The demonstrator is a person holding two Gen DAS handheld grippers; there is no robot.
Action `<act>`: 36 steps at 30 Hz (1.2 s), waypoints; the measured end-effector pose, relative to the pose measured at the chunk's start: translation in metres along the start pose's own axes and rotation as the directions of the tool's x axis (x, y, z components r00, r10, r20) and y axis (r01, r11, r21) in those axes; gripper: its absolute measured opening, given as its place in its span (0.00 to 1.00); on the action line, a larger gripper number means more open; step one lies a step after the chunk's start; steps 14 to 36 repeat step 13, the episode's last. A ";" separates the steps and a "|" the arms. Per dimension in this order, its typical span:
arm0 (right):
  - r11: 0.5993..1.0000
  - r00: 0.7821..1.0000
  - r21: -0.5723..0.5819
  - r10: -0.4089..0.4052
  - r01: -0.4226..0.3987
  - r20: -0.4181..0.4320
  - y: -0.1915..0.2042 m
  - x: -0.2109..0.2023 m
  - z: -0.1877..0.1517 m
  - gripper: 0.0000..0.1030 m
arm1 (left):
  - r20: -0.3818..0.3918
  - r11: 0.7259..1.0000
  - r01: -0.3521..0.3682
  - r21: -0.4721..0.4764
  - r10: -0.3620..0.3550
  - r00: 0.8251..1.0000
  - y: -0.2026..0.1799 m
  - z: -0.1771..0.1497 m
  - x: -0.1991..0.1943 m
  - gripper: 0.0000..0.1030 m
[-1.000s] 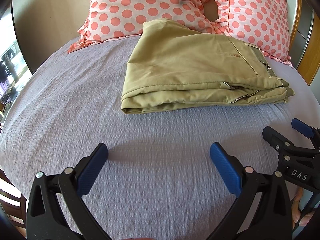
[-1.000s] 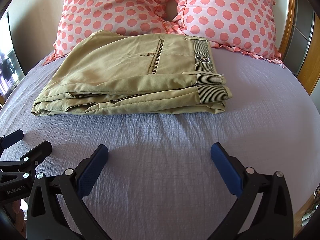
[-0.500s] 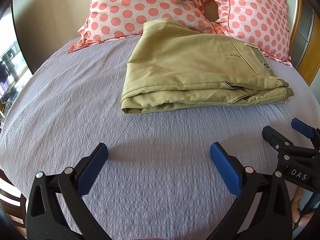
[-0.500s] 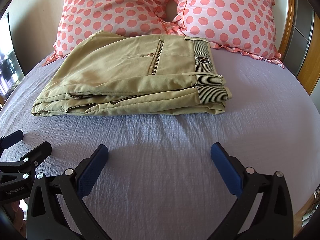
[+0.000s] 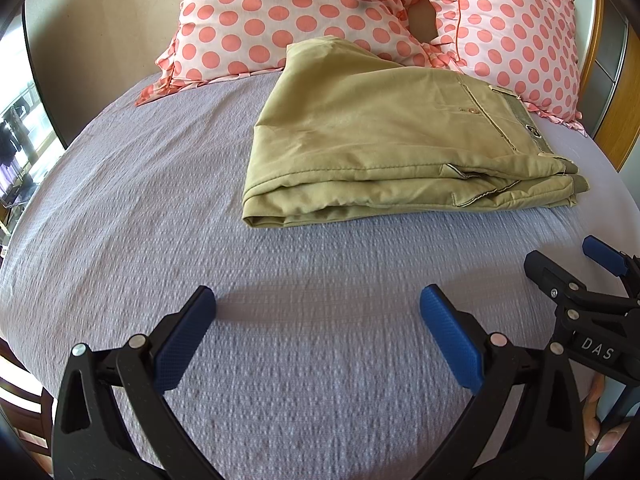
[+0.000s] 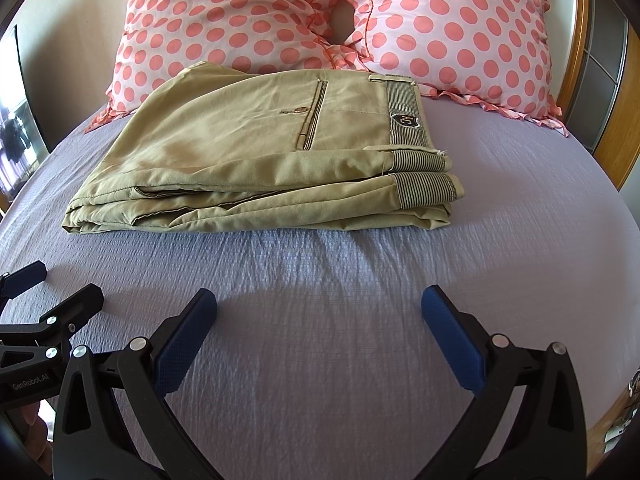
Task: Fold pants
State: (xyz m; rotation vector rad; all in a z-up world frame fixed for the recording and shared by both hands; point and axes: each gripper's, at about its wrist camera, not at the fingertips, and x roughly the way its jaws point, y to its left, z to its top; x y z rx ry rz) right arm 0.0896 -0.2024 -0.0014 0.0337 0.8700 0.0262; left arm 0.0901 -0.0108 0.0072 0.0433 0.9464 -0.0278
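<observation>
Khaki pants (image 5: 384,144) lie folded in a flat stack on the lilac bedspread (image 5: 160,208), their striped waistband to the right; they also show in the right wrist view (image 6: 248,160). My left gripper (image 5: 318,304) is open and empty, low over the bedspread, well short of the pants' near edge. My right gripper (image 6: 320,304) is open and empty too, also short of the pants. The right gripper shows at the right edge of the left wrist view (image 5: 572,272), and the left gripper at the left edge of the right wrist view (image 6: 52,292).
Two pink pillows with coral dots (image 5: 288,12) (image 6: 452,28) lean at the head of the bed, just behind the pants. A wooden bed frame (image 6: 612,136) runs along the right. The bed's left edge drops off toward a window (image 5: 16,140).
</observation>
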 end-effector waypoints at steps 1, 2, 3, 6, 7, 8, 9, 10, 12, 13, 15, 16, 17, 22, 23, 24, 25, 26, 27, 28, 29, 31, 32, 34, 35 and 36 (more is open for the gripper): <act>1.000 1.000 0.000 0.000 0.000 0.000 0.000 0.000 0.000 0.99 | 0.000 1.000 0.000 -0.001 0.000 1.000 0.000 0.000 0.000 0.98; 1.000 1.000 0.000 0.000 0.000 0.000 0.000 0.000 0.000 0.99 | -0.001 1.000 0.000 0.001 0.000 1.000 0.000 0.001 0.000 0.98; 1.000 1.000 0.000 0.000 0.000 0.000 0.000 0.000 0.000 0.99 | -0.001 1.000 -0.001 0.000 0.001 1.000 0.000 0.000 0.000 0.98; 1.000 1.000 0.000 0.000 0.000 0.000 0.000 0.000 0.000 0.99 | -0.002 1.000 0.000 0.001 0.000 1.000 0.000 0.001 0.000 0.98; 1.000 1.000 0.000 0.000 0.000 0.000 0.000 0.000 0.000 0.99 | -0.004 1.000 0.000 0.001 0.000 1.000 0.000 0.001 0.000 0.98; 1.000 1.000 0.000 0.000 0.000 0.000 0.000 0.000 -0.001 0.99 | -0.005 1.000 -0.001 0.001 0.001 1.000 0.000 0.001 0.000 0.98; 1.000 1.000 0.001 0.000 0.000 0.000 0.000 0.000 0.000 0.99 | -0.005 1.000 -0.001 0.002 0.001 1.000 0.000 0.001 0.000 0.98; 1.000 1.000 0.000 0.000 0.000 0.000 0.000 0.000 -0.001 0.99 | -0.005 1.000 -0.001 0.001 0.001 1.000 0.001 0.001 0.000 0.98; 1.000 1.000 0.001 0.000 0.000 0.000 0.000 0.000 -0.001 0.99 | -0.006 1.000 0.000 0.002 0.000 1.000 0.001 0.001 0.000 0.98; 1.000 1.000 0.001 -0.001 0.001 0.000 0.000 0.000 -0.001 0.99 | -0.006 1.000 0.000 0.001 0.000 1.000 0.001 0.001 0.000 0.98; 1.000 1.000 0.001 -0.001 0.001 0.000 0.000 0.000 -0.001 0.99 | -0.006 1.000 0.000 0.001 0.000 1.000 0.001 0.001 0.000 0.98; 1.000 1.000 0.001 -0.001 0.001 0.000 0.000 0.000 -0.001 0.99 | -0.006 1.000 0.000 0.001 0.000 1.000 0.001 0.001 0.000 0.98; 1.000 1.000 0.001 -0.001 0.001 0.000 0.000 0.000 -0.001 0.99 | -0.006 1.000 0.000 0.001 0.000 1.000 0.001 0.001 0.000 0.98; 1.000 1.000 0.001 -0.001 0.001 0.000 0.000 0.000 -0.001 0.99 | -0.006 1.000 0.000 0.001 0.000 1.000 0.001 0.001 0.000 0.98; 1.000 1.000 0.001 -0.001 0.001 0.000 0.000 0.000 -0.001 0.99 | -0.006 1.000 0.000 0.001 0.000 1.000 0.001 0.001 0.000 0.98; 1.000 1.000 0.001 -0.001 0.001 0.000 0.000 0.000 -0.001 0.99 | -0.006 1.000 0.000 0.001 0.000 1.000 0.001 0.001 0.000 0.98; 1.000 1.000 0.001 -0.001 0.001 0.000 0.000 0.000 -0.001 0.99 | -0.006 1.000 0.000 0.001 0.000 1.000 0.001 0.001 0.000 0.98; 1.000 1.000 0.001 -0.001 0.001 0.000 0.000 0.000 -0.001 0.99 | -0.006 1.000 0.000 0.001 0.000 1.000 0.001 0.001 0.000 0.98; 1.000 1.000 0.001 -0.001 0.001 0.000 0.000 0.000 -0.001 0.99 | -0.006 1.000 0.000 0.001 0.000 1.000 0.001 0.001 0.000 0.98; 1.000 1.000 0.001 -0.001 0.001 0.000 0.000 0.000 -0.001 0.99 | -0.006 1.000 0.000 0.001 0.000 1.000 0.001 0.001 0.000 0.98; 1.000 1.000 0.001 -0.001 0.001 0.000 0.000 0.000 -0.001 0.99 | -0.006 1.000 0.000 0.001 0.000 1.000 0.001 0.001 0.000 0.98; 1.000 1.000 0.001 -0.001 0.001 0.000 0.000 0.000 -0.001 0.99 | -0.006 1.000 0.000 0.001 0.000 1.000 0.001 0.001 0.000 0.98; 1.000 1.000 0.001 -0.001 0.001 0.000 0.000 0.000 -0.001 0.99 | -0.006 1.000 0.000 0.001 0.000 1.000 0.001 0.001 0.000 0.98; 1.000 1.000 0.001 -0.001 0.001 0.000 0.000 0.000 -0.001 0.99 | -0.006 1.000 0.000 0.001 0.000 1.000 0.001 0.001 0.000 0.98; 1.000 1.000 0.001 -0.001 0.001 0.000 0.000 0.000 -0.001 0.99 | -0.006 1.000 0.000 0.001 0.000 1.000 0.001 0.001 0.000 0.98; 1.000 1.000 0.001 -0.001 0.001 0.000 0.000 0.000 -0.001 0.99 | -0.006 1.000 0.000 0.001 0.000 1.000 0.001 0.001 0.000 0.98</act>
